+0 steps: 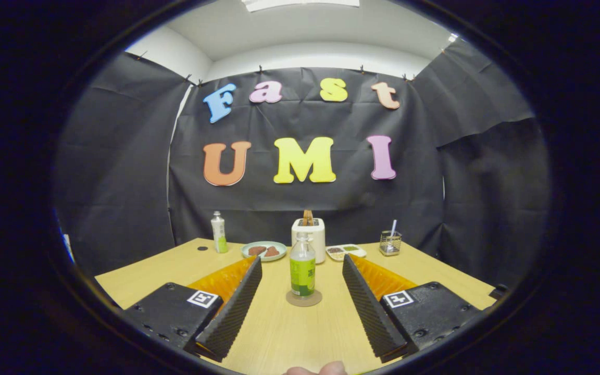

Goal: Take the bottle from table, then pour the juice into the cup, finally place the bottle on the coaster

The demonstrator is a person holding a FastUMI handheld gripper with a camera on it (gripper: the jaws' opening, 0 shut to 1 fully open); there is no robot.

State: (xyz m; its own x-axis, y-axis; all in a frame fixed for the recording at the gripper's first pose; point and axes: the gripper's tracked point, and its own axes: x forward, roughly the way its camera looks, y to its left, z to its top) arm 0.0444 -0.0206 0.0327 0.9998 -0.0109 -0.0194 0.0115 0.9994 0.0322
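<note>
A clear plastic bottle (302, 271) with a green label stands upright on a round brown coaster (304, 299) on the wooden table (300, 333). My gripper (302, 260) is open, its two fingers spread wide to either side of the bottle. The bottle sits between the fingertips (254, 266), with a clear gap on each side and neither finger touching it.
Beyond the bottle stand a white toaster (314, 234), a plate (264, 250) with brown food, a small divided tray (346, 251) and a wire holder (390, 242) with a stick in it. A white and green bottle (219, 233) stands far left. A person's fingertip (316, 370) shows behind the fingers.
</note>
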